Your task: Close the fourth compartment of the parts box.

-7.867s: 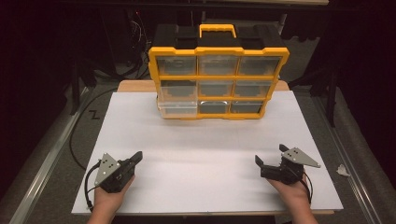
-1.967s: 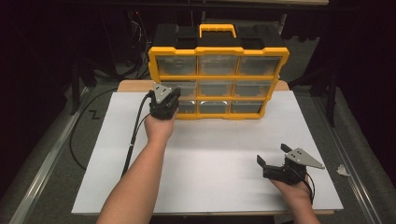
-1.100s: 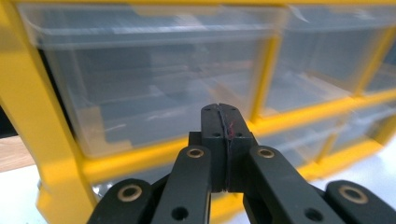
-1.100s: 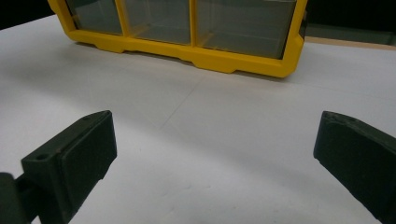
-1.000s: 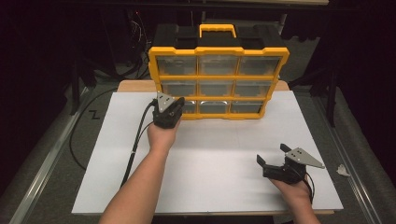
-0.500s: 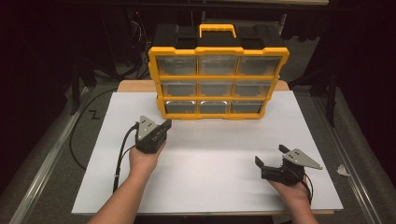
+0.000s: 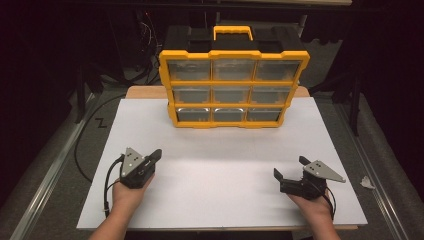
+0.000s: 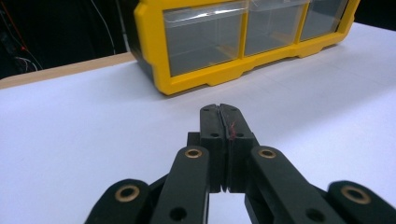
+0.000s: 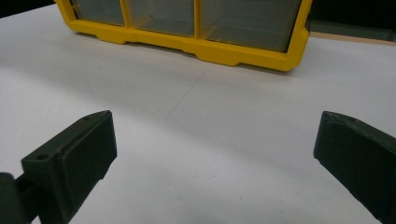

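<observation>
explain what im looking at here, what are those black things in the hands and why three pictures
These are three cameras on one moment. The high view looks down from above the person's side of the table. Two hands come in from the bottom, each holding a hand-held two-jaw gripper, a black pincer tool with a cable.

The left gripper sits at the left of the high view. The left gripper view comes from a camera riding on it, and there its jaws are pressed together with nothing between them.

The right gripper sits at the right. In its own view the jaws stand wide apart, also holding nothing.

On the white table surface stands a yellow organizer case with three rows of clear drawers and a carry handle on top. Both grippers rest near the table's front edge, well apart from the case.
</observation>
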